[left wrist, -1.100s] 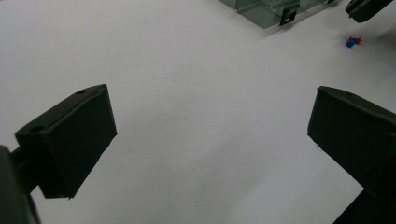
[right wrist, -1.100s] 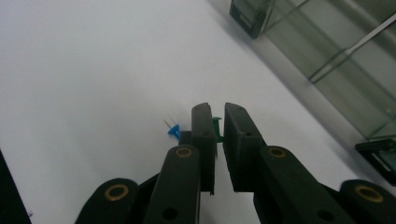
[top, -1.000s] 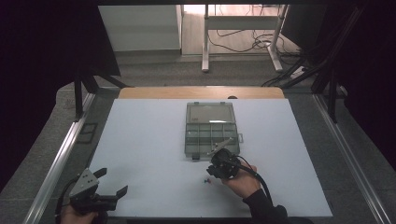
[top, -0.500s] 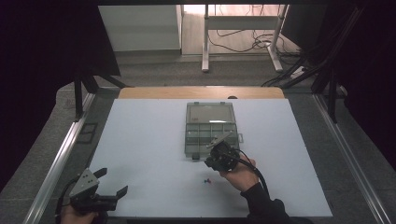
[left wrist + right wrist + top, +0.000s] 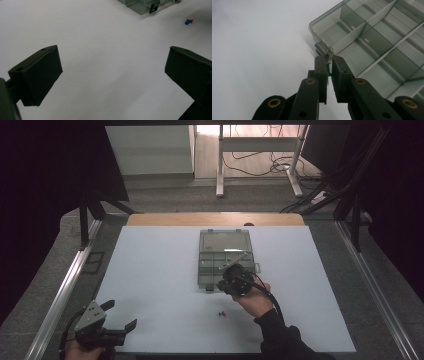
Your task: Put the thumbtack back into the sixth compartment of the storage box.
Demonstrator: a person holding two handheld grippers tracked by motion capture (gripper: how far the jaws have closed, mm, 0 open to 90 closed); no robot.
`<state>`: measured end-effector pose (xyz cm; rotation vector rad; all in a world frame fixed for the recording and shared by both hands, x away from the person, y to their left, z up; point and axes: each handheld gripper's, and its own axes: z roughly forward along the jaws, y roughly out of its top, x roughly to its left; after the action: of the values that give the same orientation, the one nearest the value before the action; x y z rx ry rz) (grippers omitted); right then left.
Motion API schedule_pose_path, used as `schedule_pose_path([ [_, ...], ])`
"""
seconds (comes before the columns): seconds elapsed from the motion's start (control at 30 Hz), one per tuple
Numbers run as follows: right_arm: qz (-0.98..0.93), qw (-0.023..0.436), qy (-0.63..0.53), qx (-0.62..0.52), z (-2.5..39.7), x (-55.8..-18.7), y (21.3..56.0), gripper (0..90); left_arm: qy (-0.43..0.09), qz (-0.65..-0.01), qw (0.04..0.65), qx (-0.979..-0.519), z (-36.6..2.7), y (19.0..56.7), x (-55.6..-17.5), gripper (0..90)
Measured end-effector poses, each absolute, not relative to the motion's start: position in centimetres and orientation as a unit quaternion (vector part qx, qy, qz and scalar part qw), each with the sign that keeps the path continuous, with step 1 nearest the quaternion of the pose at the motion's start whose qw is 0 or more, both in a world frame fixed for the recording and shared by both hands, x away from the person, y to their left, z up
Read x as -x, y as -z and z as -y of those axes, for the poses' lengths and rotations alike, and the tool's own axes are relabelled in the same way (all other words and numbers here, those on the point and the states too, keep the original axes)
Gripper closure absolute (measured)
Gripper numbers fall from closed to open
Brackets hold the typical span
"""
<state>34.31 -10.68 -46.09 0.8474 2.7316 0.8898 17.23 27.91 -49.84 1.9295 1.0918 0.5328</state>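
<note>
Green pushpin (image 5: 327, 68) pinched in right tool (image 5: 329, 62), at unlabelled organiser box (image 5: 372, 47) corner, left tool (image 5: 112, 72) open

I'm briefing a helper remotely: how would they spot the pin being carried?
Find the clear compartment box mid-table. At its near edge the right gripper pinches a green pushpin. The other pushpins, red and blue, lie loose on the white table.
</note>
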Motion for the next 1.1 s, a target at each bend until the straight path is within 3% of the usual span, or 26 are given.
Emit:
schedule_pose_path([
  [1.1,-0.903,0.102,-0.283,-0.307,9.2,-39.2,47.1,81.0,-0.212,-0.432,0.417,-0.771,-27.9,49.8,-17.2,1.4],
])
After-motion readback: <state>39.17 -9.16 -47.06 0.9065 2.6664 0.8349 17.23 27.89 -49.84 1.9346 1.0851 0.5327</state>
